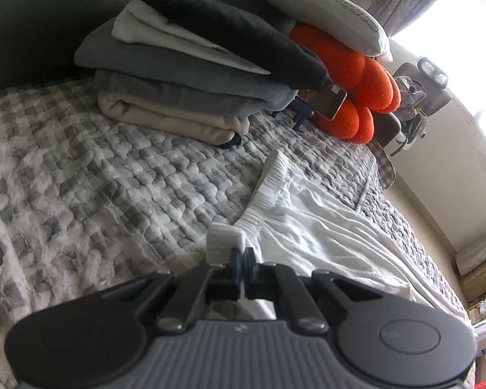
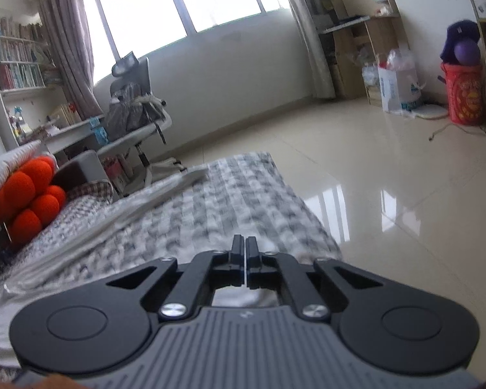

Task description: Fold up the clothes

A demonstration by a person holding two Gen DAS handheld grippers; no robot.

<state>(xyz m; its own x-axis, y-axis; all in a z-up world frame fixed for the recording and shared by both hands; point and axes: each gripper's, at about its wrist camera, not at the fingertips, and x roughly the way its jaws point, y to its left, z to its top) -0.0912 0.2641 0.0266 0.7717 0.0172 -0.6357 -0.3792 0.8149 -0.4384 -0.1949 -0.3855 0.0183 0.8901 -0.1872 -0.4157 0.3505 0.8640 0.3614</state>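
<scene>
A white garment (image 1: pixel 314 223) with a ribbed elastic waistband (image 1: pixel 269 181) lies spread on the grey checked quilt (image 1: pixel 97 178). My left gripper (image 1: pixel 241 253) is shut on the garment at the near end of the waistband, with white cloth between its jaws. In the right wrist view the same garment (image 2: pixel 113 217) stretches as a long white band across the quilt (image 2: pixel 230 201). My right gripper (image 2: pixel 244 243) is shut, with white cloth showing just under its jaws; the pinch itself is hard to see.
A stack of folded grey, beige, white and black clothes (image 1: pixel 184 74) sits at the back of the bed. An orange knotted cushion (image 1: pixel 359 84), a phone (image 1: pixel 327 102) and a grey pillow (image 1: pixel 320 9) lie beside it. An office chair (image 2: pixel 136 110) and tiled floor (image 2: pixel 388 178) lie beyond the bed edge.
</scene>
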